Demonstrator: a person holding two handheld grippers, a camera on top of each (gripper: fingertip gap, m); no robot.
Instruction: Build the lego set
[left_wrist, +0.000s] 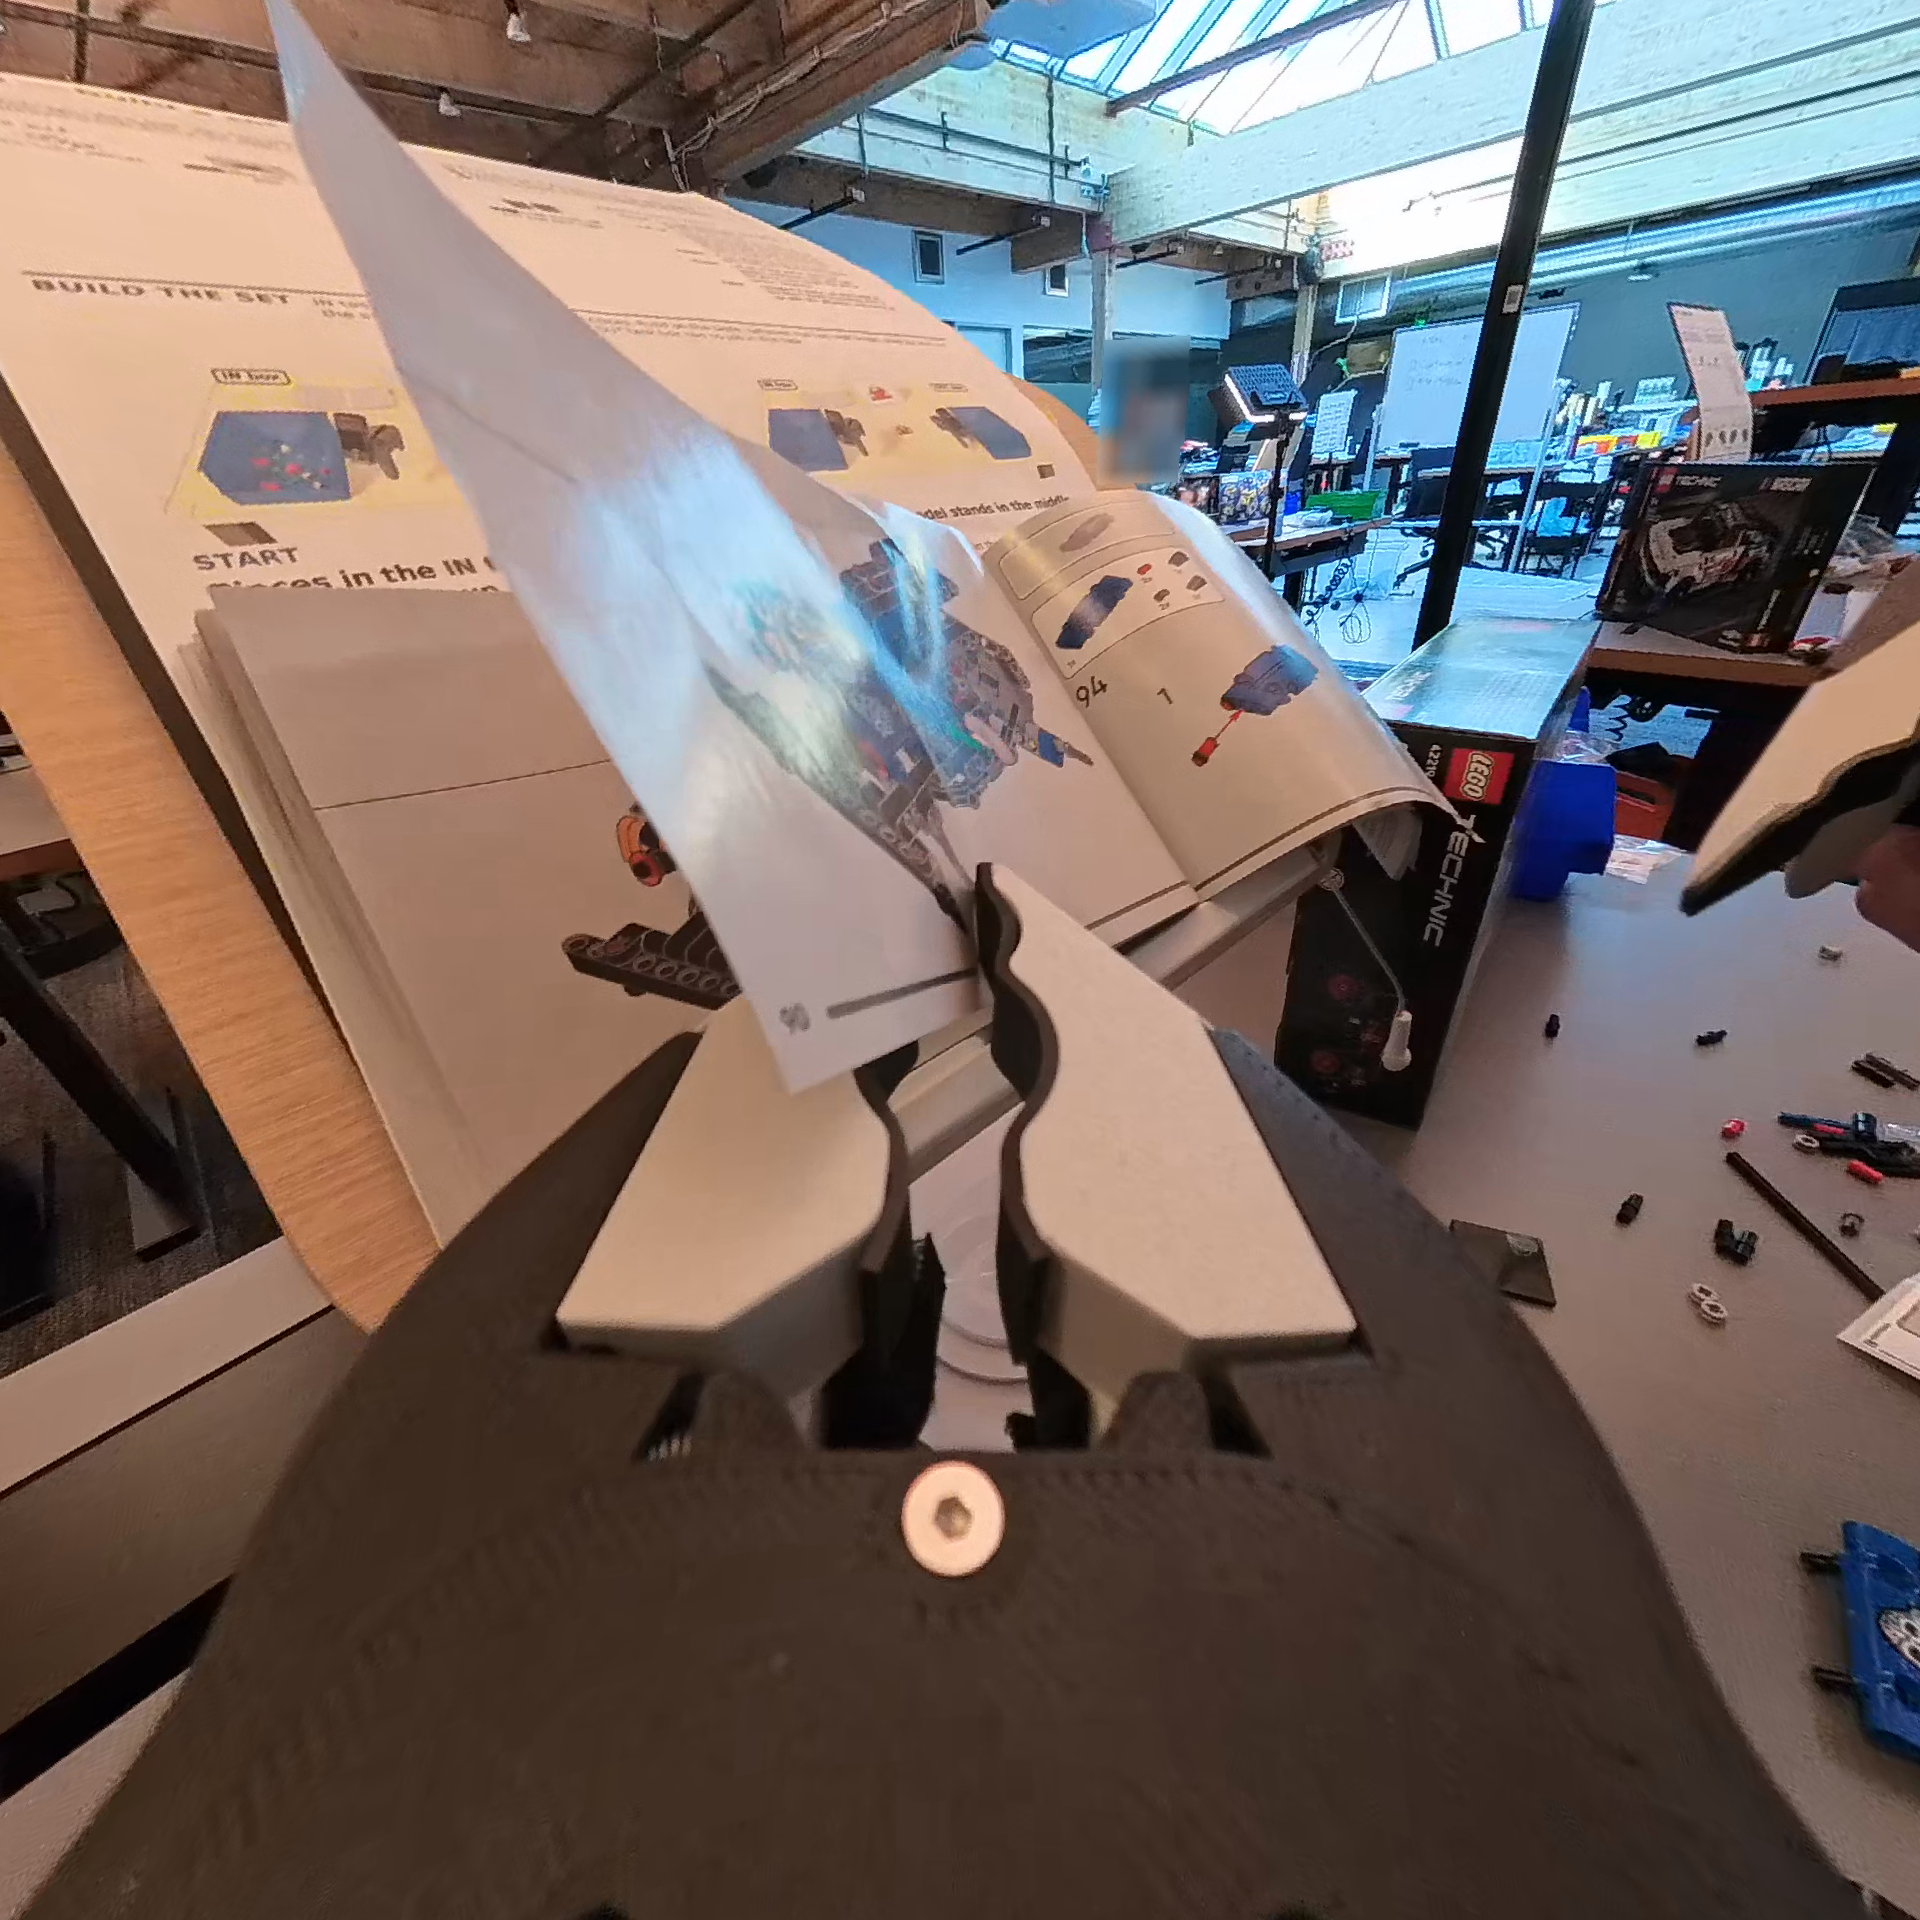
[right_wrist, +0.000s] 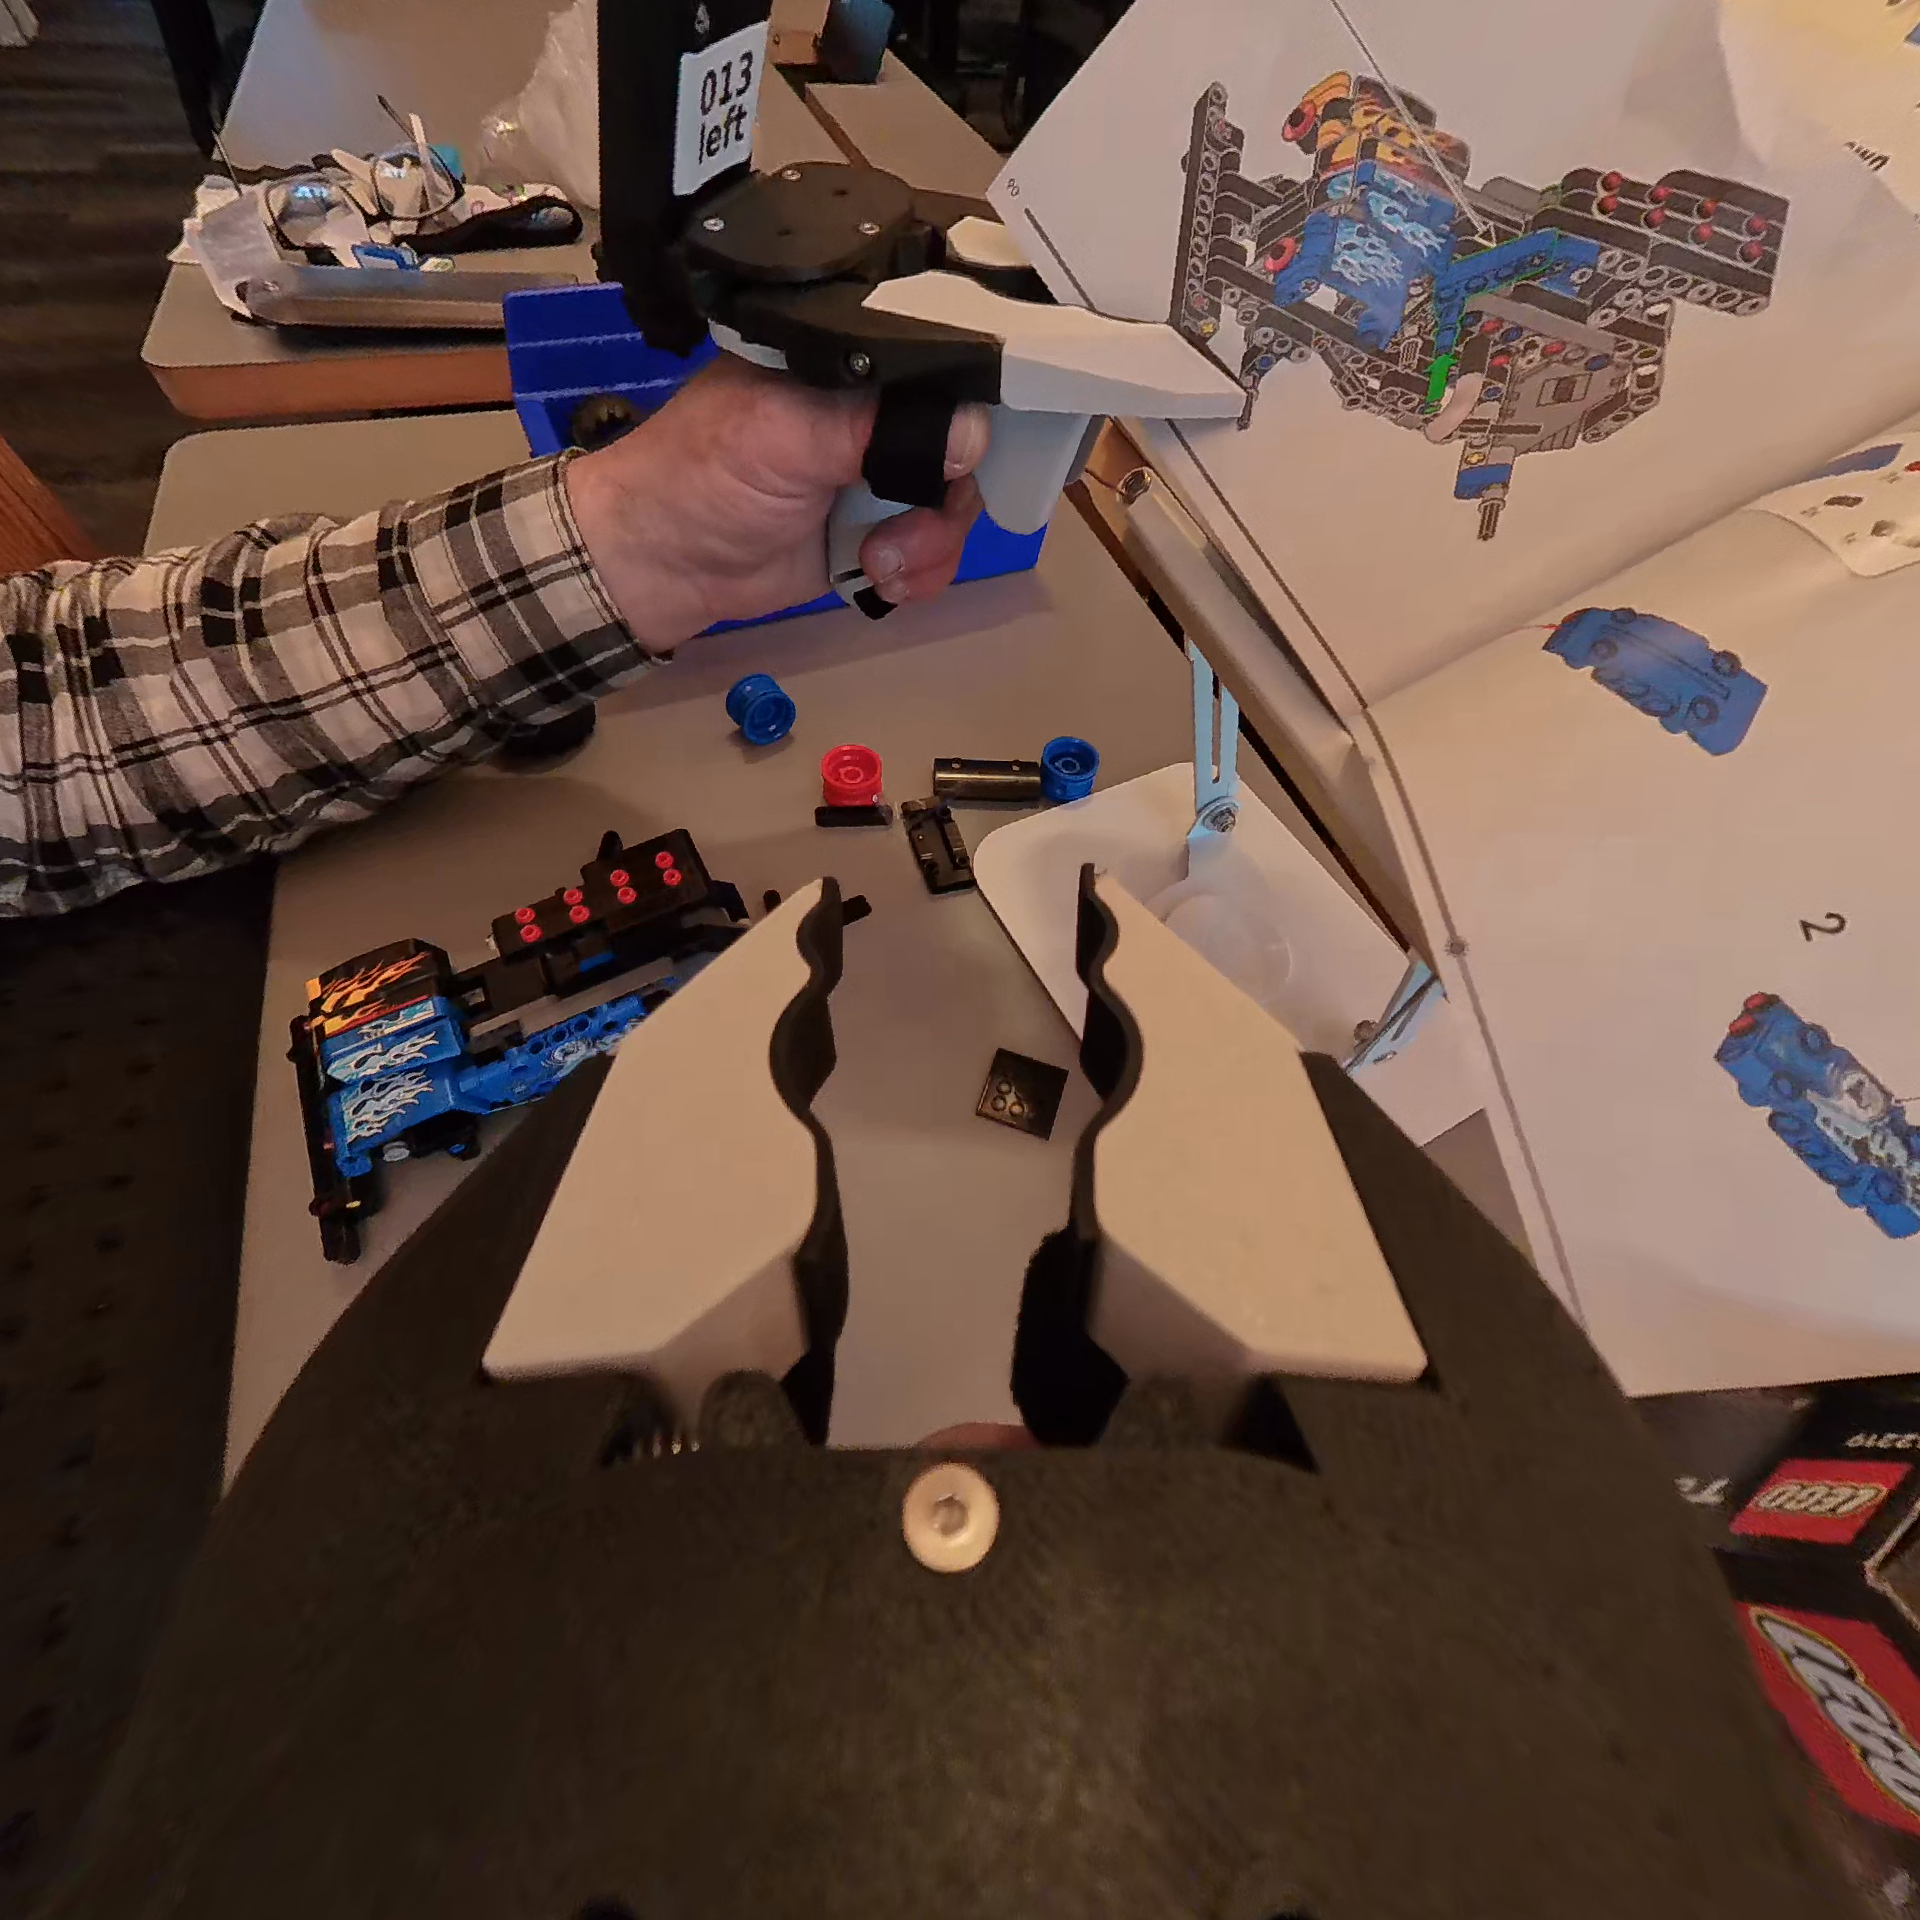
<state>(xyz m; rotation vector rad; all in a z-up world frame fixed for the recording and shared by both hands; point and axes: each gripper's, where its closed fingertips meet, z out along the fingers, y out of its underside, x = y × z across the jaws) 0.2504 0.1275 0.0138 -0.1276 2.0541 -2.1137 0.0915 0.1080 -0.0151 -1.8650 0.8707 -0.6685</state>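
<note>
My left gripper (left_wrist: 971, 940) is shut on the lower corner of an instruction booklet page (left_wrist: 727, 644) and holds it lifted off the open booklet (left_wrist: 1195, 727) on its stand. It also shows in the right wrist view (right_wrist: 1231, 400), held in a hand with a plaid sleeve, pinching that page (right_wrist: 1455, 312). My right gripper (right_wrist: 956, 894) is open and empty above the table. The partly built blue and black lego vehicle (right_wrist: 499, 1039) lies on the table left of its fingers. A black square piece (right_wrist: 1021, 1093) lies between the fingers, below them.
Two blue hubs (right_wrist: 761, 707), a red hub (right_wrist: 852, 774) and black pieces (right_wrist: 985, 777) lie on the table. A blue bin (right_wrist: 582, 348) stands behind the hand. A lego box (left_wrist: 1403, 883) stands right of the booklet stand. Several small parts (left_wrist: 1829, 1143) and a blue panel (left_wrist: 1886, 1652) lie at the right. Spacing between my two grippers at the tips: around 15 cm. From the right gripper's tips to the blue panel (left_wrist: 1886, 1652) is close to 20 cm.
</note>
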